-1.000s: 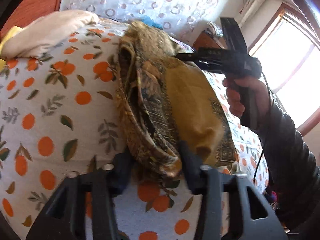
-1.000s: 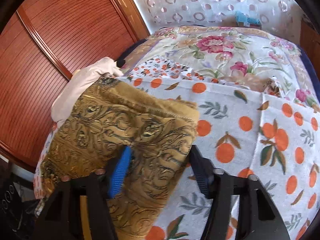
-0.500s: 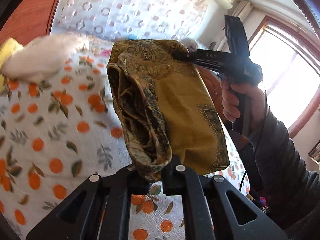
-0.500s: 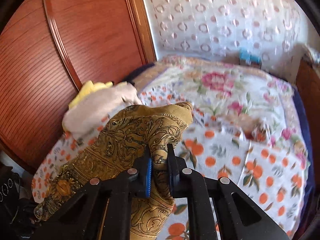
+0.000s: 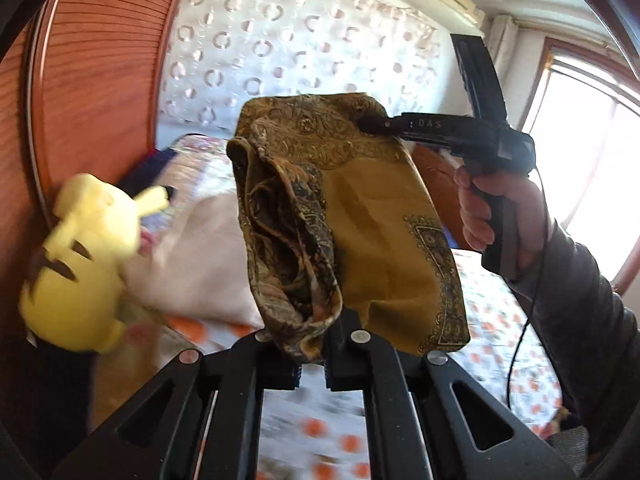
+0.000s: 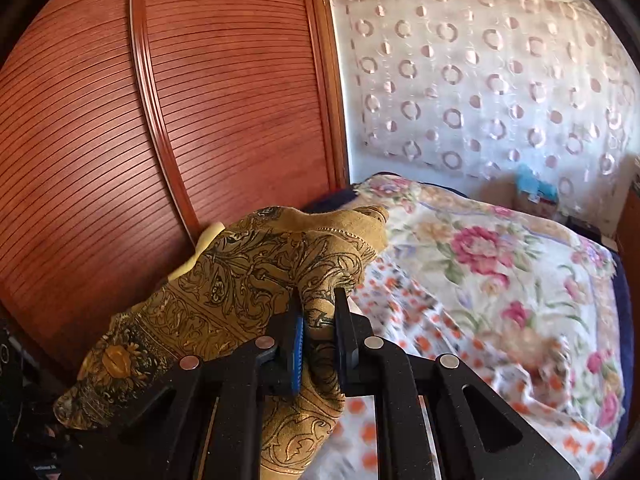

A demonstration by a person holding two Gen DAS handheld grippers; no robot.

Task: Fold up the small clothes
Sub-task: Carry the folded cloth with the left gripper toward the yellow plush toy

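The mustard-gold paisley-printed cloth (image 5: pixel 360 216), folded into a thick bundle, hangs in the air above the bed (image 5: pixel 500 320), stretched between both claws. The left claw (image 5: pixel 311 354) is clamped on its lower bunched end; the right claw (image 6: pixel 318 320) is pinched tight on the opposite edge. Below lie the orange-dotted white sheet (image 6: pixel 404 320), a cream garment (image 5: pixel 200 256) and a yellow plush toy (image 5: pixel 80 264) beside the reddish slatted wooden wardrobe (image 6: pixel 160 120).

Cloth (image 5: pixel 360 216) now off the bed
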